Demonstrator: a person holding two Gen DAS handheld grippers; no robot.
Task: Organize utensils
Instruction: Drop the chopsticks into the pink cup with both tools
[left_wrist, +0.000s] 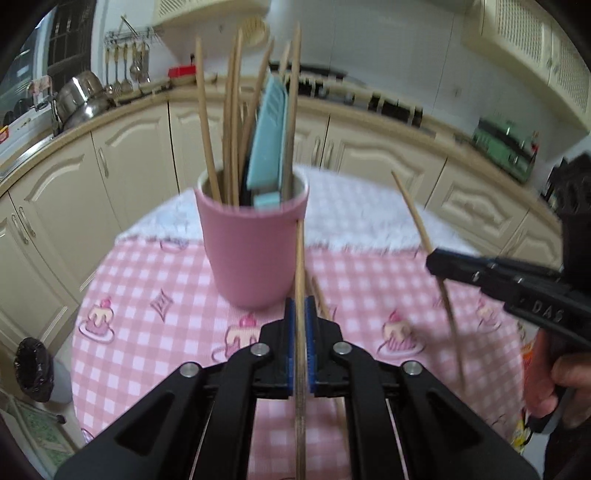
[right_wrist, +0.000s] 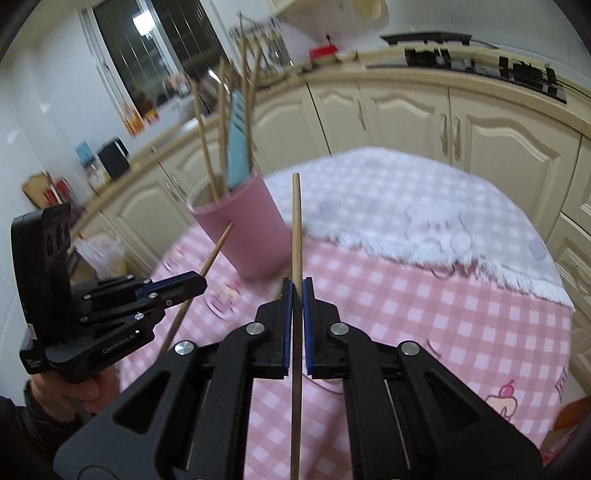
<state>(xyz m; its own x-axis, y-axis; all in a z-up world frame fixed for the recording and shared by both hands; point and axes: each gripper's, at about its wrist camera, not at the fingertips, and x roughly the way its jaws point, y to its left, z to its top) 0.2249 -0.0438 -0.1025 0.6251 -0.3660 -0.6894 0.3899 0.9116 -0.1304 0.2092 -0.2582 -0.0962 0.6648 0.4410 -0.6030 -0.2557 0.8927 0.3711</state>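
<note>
Both grippers are clamping one wooden chopstick each, lifted off the checked tablecloth (right_wrist: 424, 314). Left gripper (left_wrist: 300, 314) is pinching its chopstick (left_wrist: 300, 266) w/ the tip nearly touching the pink cup (left_wrist: 255, 240); right gripper (right_wrist: 296, 295) is gripping the other chopstick (right_wrist: 296, 229) just beside the cup. Best approach, imo: tip each stick steeper, get the tip over the rim, then let go, one at a time so they're not colliding. Count: 2 held sticks, 1 more lying on the cloth under the left gripper, 1 cup holding roughly 6 sticks (blurred) & 1 blue utensil (left_wrist: 267, 140).

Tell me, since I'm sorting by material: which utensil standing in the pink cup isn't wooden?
The light blue plastic utensil; everything around it in the pink cup is a thin wooden chopstick.
</note>
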